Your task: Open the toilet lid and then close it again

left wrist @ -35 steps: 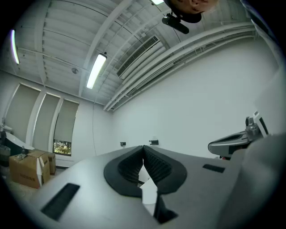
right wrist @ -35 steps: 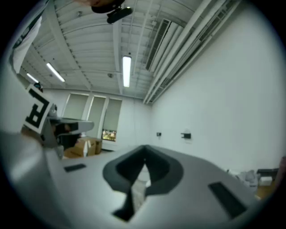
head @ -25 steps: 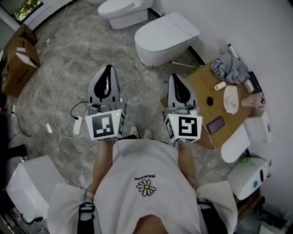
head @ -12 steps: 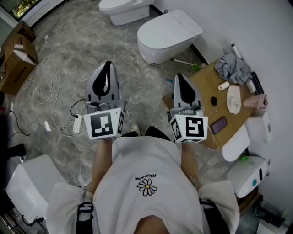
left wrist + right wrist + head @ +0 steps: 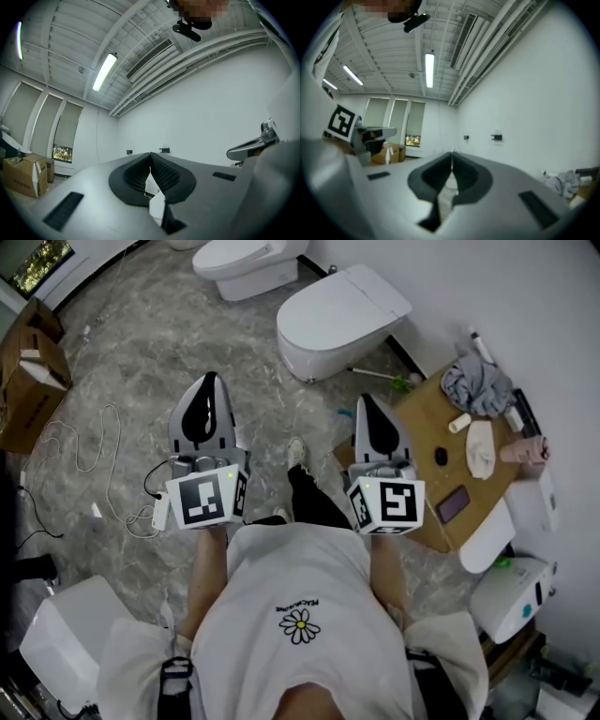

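Where the grey marbled floor [image 5: 141,343] lies open between the white wall [image 5: 525,296] and a cardboard box [image 5: 28,381], the toilet [image 5: 314,348] stands against that wall, smooth, rounded and glossy white, its flat lid [image 5: 349,301] down. A wooden table [image 5: 422,418] crowds its right side. The tapered grey left gripper [image 5: 212,381] and right gripper [image 5: 366,401] have their jaws pressed together on nothing, well apart from the toilet.

The lid [image 5: 352,298] hides what lies under it; the top edge cuts off the far toilet [image 5: 246,263].
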{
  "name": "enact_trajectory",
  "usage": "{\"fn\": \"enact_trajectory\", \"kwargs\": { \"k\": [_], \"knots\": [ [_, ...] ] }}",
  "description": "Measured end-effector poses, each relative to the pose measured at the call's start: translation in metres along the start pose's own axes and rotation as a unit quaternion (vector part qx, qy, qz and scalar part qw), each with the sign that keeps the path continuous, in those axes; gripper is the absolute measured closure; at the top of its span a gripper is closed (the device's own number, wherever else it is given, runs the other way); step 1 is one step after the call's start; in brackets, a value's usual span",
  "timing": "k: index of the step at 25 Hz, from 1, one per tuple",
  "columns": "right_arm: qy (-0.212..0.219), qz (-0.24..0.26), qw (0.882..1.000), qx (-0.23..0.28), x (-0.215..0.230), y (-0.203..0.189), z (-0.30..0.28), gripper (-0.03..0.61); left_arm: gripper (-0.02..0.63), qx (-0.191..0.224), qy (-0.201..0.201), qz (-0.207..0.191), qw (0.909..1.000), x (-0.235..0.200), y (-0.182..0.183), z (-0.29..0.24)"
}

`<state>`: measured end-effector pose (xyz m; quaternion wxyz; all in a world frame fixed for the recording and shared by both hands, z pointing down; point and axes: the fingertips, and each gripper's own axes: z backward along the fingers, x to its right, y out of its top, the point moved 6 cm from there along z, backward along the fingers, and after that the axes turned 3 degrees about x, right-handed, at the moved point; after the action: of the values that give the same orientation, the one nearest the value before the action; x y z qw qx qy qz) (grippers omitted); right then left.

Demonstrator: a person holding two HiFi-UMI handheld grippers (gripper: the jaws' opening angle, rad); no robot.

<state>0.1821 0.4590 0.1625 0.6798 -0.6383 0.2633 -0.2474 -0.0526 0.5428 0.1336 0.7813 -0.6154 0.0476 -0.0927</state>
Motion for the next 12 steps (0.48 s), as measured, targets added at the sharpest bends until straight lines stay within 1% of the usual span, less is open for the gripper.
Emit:
{"fn": "enact_trajectory", "kwargs": {
  "k": [6,12],
  "knots": [
    [-0.005,-0.007,1.000,0.002,0.024,-0.016,-0.056,0.548,0.584,-0.010,-0.004,-0.002,0.9999,-0.006,-0.031,-0.051],
    [-0.017,-0.018,1.000,-0.006,0.068,-0.030,-0.147,0.548,0.584,-0.008,-0.008,-0.006,0.9999,-0.019,-0.054,-0.148]
  ]
}}
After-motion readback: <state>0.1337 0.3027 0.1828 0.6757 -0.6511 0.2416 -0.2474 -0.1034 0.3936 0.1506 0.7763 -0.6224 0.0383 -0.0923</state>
